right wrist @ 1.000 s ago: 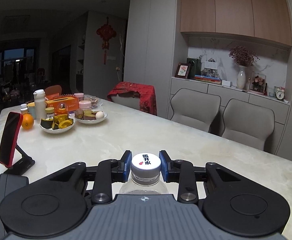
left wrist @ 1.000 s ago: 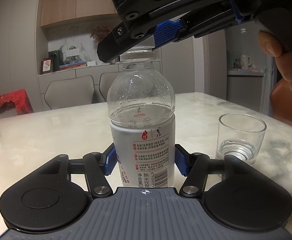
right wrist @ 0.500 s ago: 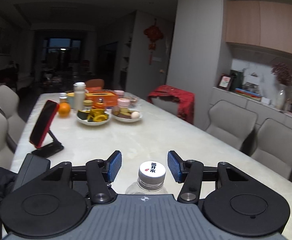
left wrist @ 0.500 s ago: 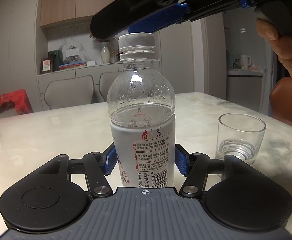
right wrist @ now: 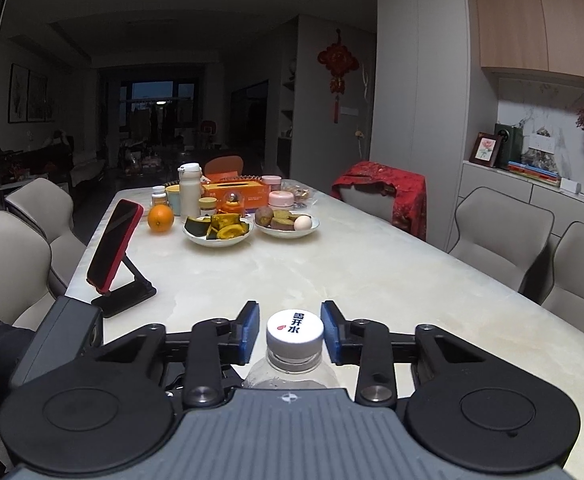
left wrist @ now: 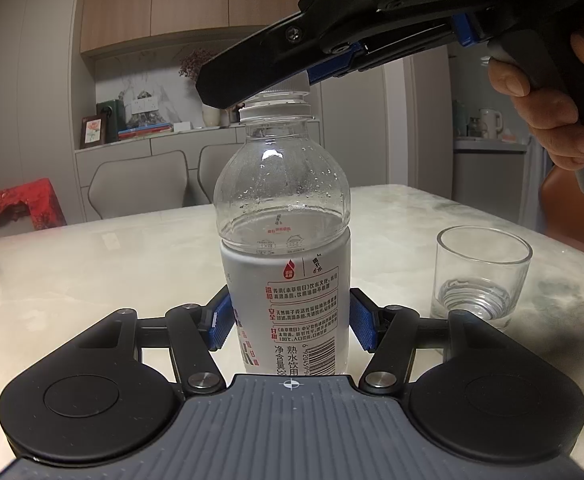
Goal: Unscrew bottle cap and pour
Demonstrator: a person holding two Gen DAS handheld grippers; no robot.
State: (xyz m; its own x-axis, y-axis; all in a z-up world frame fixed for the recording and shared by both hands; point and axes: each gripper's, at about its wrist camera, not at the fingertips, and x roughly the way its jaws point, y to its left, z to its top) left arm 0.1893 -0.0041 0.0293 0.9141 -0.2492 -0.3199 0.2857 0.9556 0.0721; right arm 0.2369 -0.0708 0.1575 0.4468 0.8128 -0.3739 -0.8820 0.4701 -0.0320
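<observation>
Left view: left gripper [left wrist: 290, 326] clamps bottle [left wrist: 286, 264] at frame centre, upright on table [left wrist: 92, 264]; glass [left wrist: 481, 276] lower right, apart.

Right view: right gripper [right wrist: 292, 334] open w/ pads either side of cap [right wrist: 295, 330], bottom centre; small gaps, not touching.

Water bottle [left wrist: 286, 280]: clear plastic, white label with red and black Chinese print, upright on marble table [left wrist: 92, 280]; droplets on inside of upper part. White ribbed cap [right wrist: 295, 331] on neck, Chinese characters on top. Glass tumbler [left wrist: 481, 276]: clear, upright, right of bottle, apart; little water at bottom.
</observation>
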